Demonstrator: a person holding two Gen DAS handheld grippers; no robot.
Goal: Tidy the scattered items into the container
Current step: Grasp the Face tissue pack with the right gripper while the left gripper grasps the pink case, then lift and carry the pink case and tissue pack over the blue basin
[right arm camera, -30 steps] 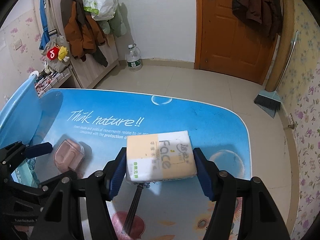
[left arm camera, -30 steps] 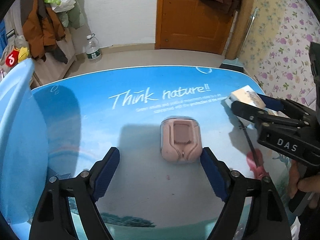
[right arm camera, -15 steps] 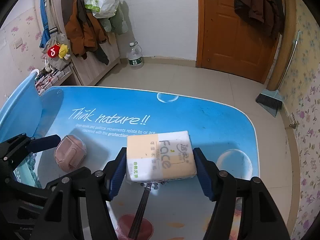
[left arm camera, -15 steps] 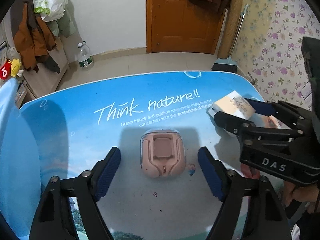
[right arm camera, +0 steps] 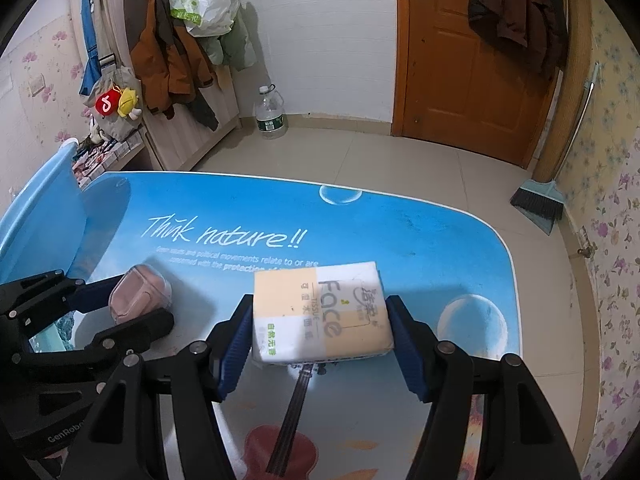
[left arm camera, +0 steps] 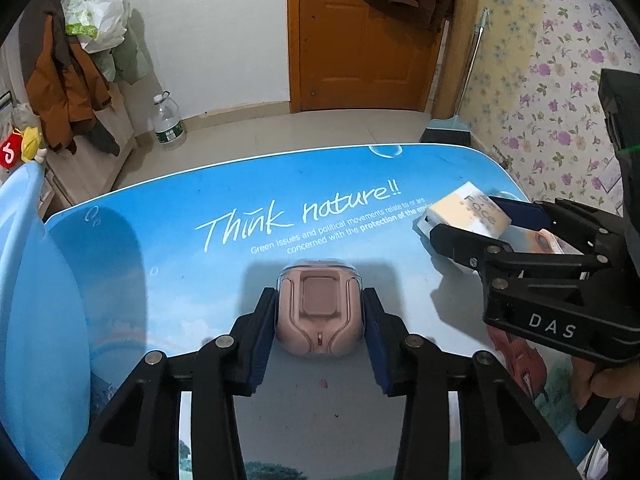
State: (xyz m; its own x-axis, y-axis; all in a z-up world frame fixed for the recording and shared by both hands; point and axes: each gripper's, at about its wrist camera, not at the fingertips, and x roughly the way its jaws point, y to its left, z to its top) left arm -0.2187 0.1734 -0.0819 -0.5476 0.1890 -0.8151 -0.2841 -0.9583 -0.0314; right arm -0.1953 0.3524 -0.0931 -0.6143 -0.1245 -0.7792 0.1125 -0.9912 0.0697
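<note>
Left claw [left arm camera: 319, 322]: closing on the pink earbud case [left arm camera: 320, 314], its blue pads [left arm camera: 262, 332] set against the case's two sides, with the case sitting on the counter [left arm camera: 248, 184] near the middle.
Pink earbud case: upright on its base, rounded, with a square panel on its upper face; in the right wrist view it lies at the left, between the left claw's black fingers [right arm camera: 136, 326].
Blue container [left arm camera: 28, 288]: a pale blue tub at the far left edge of the counter, just left of the left claw; only its curved wall shows.
Counter: printed with a blue sky scene and the words "Think nature!!", with a violin picture [right arm camera: 280, 452] at its near edge.
Right claw [right arm camera: 322, 334]: clamped on the tissue pack [right arm camera: 320, 314], blue pads pressing the pack's left and right ends.
Tissue pack: white and peach wrapper marked "Face", held to the right of the earbud case and well apart from the container; whether it is raised off the counter cannot be told.
Hand [left arm camera: 604, 384]: partly seen at the near right, gripping the right claw's handle.
Room beyond: wooden door [right arm camera: 460, 60] on the far wall, a water bottle [right arm camera: 271, 114] on the floor, a broom [right arm camera: 540, 200] at the far right.
</note>
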